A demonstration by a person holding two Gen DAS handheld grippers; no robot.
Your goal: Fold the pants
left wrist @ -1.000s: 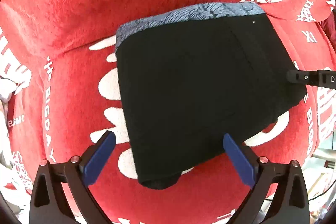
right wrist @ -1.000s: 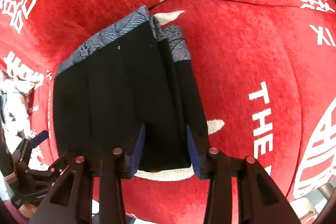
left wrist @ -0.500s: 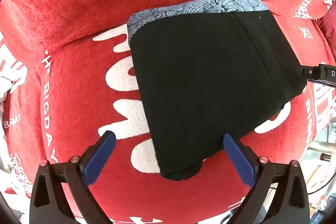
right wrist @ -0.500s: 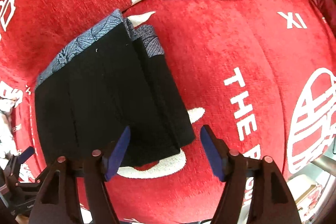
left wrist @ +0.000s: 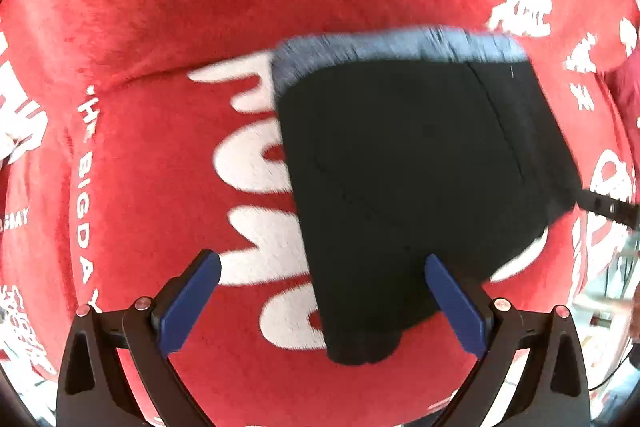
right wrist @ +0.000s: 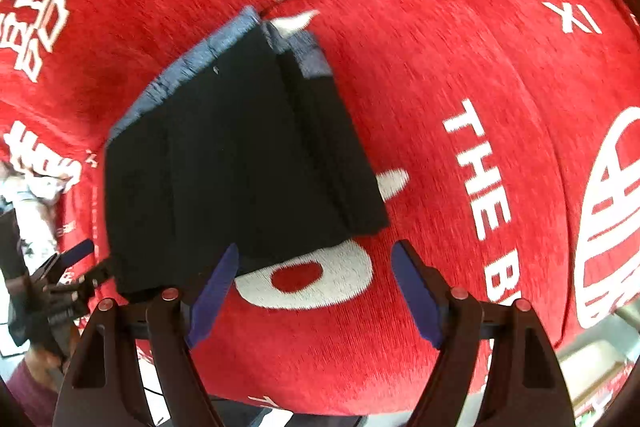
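The pants (right wrist: pixel 240 163) lie folded into a compact black block on the red blanket (right wrist: pixel 460 75), patterned grey-blue waistband (left wrist: pixel 392 45) at the far edge, layers stacked along the side nearest the right hand-held gripper (right wrist: pixel 316 291); that reads as a fold already laid down and left to settle; the right hand-held gripper has just been opening, and now its blue pads stand wide apart with only red blanket and white lettering between them, nothing held, the cloth's near corner just beyond the left pad; letting go there leaves the stack flat rather than dragged; the left hand-held gripper (left wrist: pixel 320 301) is spread wide too, pointing straight down, empty, with the pants' near corner lying below and between its pads but not pinched; judging by this, the fold looks close to finished, both tools clear so the bundle keeps its shape.
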